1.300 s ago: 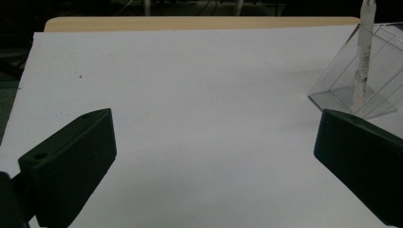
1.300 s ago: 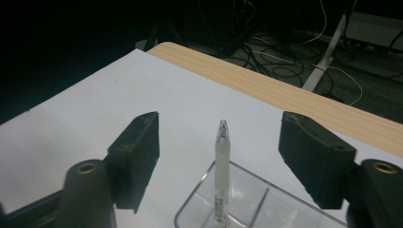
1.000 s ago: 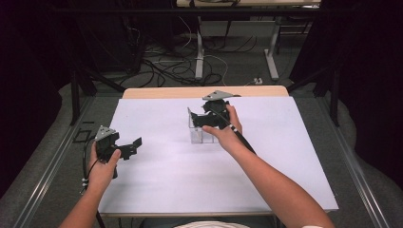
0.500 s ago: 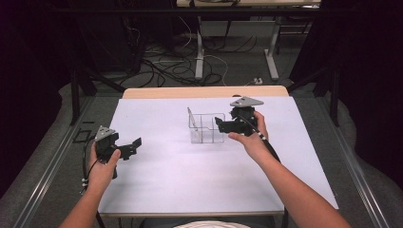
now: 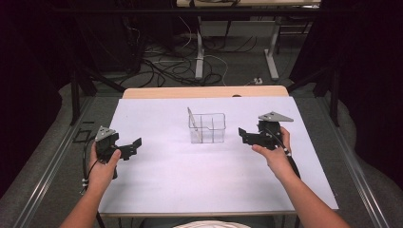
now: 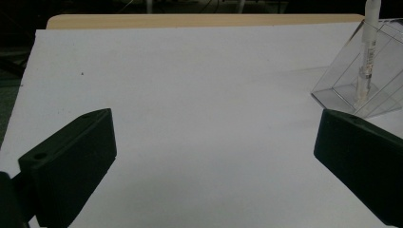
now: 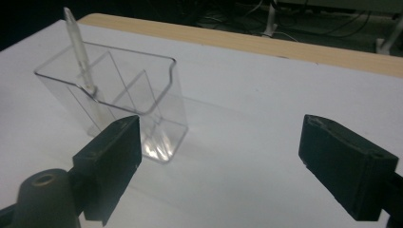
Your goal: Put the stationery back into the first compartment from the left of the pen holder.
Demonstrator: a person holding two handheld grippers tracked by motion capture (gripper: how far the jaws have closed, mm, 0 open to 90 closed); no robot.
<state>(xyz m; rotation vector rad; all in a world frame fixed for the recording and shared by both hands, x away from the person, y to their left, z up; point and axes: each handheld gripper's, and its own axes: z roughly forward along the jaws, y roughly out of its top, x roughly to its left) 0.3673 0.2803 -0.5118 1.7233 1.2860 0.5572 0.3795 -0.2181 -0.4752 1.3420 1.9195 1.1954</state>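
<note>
High view: your white table [image 5: 190, 185] spreads across the frame, its wooden far edge bare along the back. At its middle stands a clear plastic holder [image 5: 207, 127], upright and split into compartments, with a slim white pen [image 5: 191, 121] leaning in its left end, tip poking above the rim. Your right gripper [image 5: 243, 135] hovers just right of the holder, jaws pointed toward it and spread wide, gripping nothing. Your left gripper [image 5: 137, 143] sits well apart from the holder near the table's left edge, jaws likewise wide and empty.

In the right gripper view, the holder [image 7: 119, 102] rises between and beyond your two black jaws, closer to the left one, and the pen [image 7: 78, 52] slants in the compartment farthest from you. In the left gripper view, the holder [image 6: 380, 80] appears tilted at the far right, the pen [image 6: 368, 47] standing inside it above the right jaw.
</note>
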